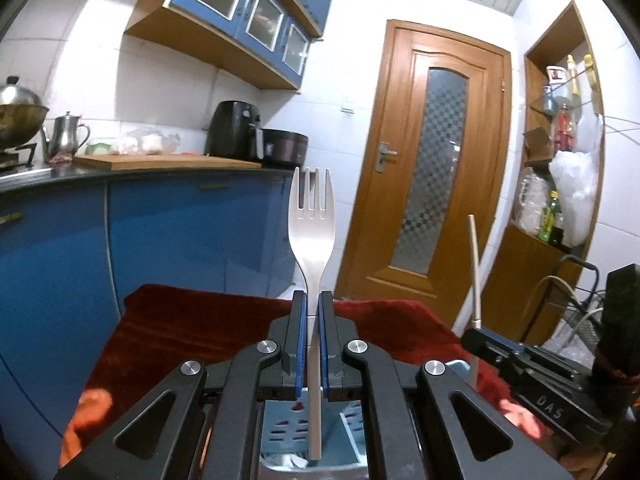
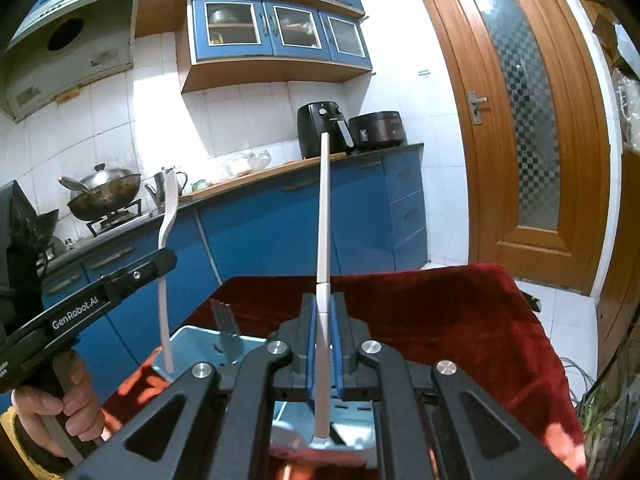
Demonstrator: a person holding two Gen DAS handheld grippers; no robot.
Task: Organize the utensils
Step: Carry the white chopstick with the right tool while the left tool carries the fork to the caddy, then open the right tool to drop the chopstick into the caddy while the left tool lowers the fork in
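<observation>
in the left wrist view, the left gripper is pinching a silver fork by its handle between blue pads. the fork is standing upright, tines at the top, its handle end hanging down over a light blue slotted bin that is sitting below the gripper on a red cloth. at the right edge the right gripper is showing from the side, holding a pale stick-like utensil that is pointing up. behind are showing blue cabinets, a black air fryer on the counter and a wooden door.

in the right wrist view, the right gripper is pinching the pale utensil between its blue pads; the thing is standing nearly upright, seen edge-on, so i cannot tell what kind it is. its lower end is hanging over the blue bin, which is lying on the red cloth. a second fork is standing inside the bin, tines up. to the left, the left gripper is holding its fork upright over the near left part of the bin, and a hand is gripping its handle. a wok is sitting on the stove behind.
</observation>
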